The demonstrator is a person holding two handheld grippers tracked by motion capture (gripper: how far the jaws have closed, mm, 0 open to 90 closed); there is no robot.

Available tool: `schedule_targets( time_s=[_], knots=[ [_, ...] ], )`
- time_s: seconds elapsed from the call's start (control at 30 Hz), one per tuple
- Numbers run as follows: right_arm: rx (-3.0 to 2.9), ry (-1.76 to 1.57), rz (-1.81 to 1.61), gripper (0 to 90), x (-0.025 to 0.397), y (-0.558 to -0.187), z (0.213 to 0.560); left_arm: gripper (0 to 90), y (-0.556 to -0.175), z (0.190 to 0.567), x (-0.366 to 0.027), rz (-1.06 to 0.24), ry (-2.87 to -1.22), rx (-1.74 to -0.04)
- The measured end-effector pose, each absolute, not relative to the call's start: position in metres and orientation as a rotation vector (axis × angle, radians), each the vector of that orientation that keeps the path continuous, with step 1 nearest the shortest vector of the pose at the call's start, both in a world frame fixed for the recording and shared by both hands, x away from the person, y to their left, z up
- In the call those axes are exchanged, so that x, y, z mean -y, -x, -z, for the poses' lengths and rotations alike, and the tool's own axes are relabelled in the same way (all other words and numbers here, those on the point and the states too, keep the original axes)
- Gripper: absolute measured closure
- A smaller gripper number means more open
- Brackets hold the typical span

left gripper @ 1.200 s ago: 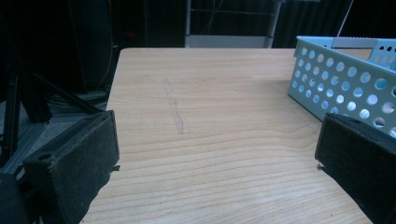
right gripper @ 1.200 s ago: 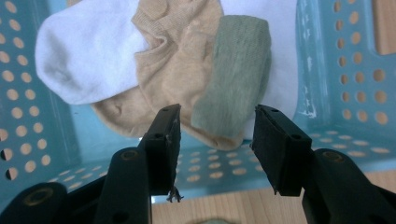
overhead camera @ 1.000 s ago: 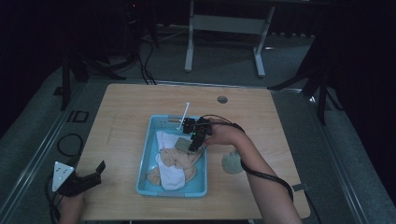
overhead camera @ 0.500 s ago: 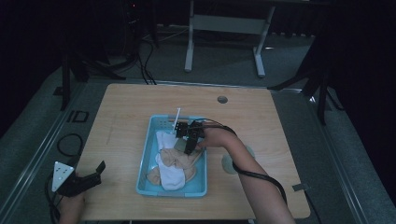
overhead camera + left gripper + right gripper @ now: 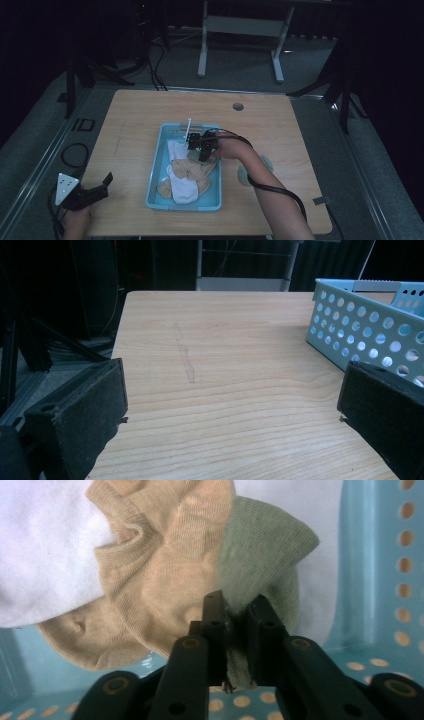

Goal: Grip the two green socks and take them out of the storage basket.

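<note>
Your right claw [image 5: 234, 611] is clamped on the grey-green sock [image 5: 260, 560] inside the blue basket [image 5: 159, 159], so lift it clear next, while your left claw [image 5: 230, 415] idles apart over the counter [image 5: 225, 340].

Matt wood-grain table [image 5: 235, 390], perforated glossy plastic basket [image 5: 360, 325], ribbed knit cloth socks [image 5: 165, 580].

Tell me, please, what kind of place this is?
Probably a recording lab or studio, not a home: a bare wooden table on a dark floor, loose cables, a metal stand, and a blue basket of socks.
</note>
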State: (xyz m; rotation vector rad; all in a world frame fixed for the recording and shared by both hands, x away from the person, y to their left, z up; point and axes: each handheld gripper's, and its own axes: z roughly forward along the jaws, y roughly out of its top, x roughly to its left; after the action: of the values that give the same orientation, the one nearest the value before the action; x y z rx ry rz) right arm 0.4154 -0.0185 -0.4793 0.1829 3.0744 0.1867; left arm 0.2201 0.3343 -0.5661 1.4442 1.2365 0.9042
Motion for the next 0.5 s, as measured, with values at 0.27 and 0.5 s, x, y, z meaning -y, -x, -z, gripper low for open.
schedule_targets(
  time_s=[0.27,0.5],
  knots=[
    [-3.065,-0.143,-0.253,83.5,0.028,-0.41,0.458,0.0,-0.22,0.566,-0.334,-0.904,-1.447,-1.239],
    [-3.047,-0.14,-0.288,83.6,0.034,-0.404,0.434,0.0,-0.22,0.566,-0.334,-0.905,-1.447,-1.239]
  ],
)
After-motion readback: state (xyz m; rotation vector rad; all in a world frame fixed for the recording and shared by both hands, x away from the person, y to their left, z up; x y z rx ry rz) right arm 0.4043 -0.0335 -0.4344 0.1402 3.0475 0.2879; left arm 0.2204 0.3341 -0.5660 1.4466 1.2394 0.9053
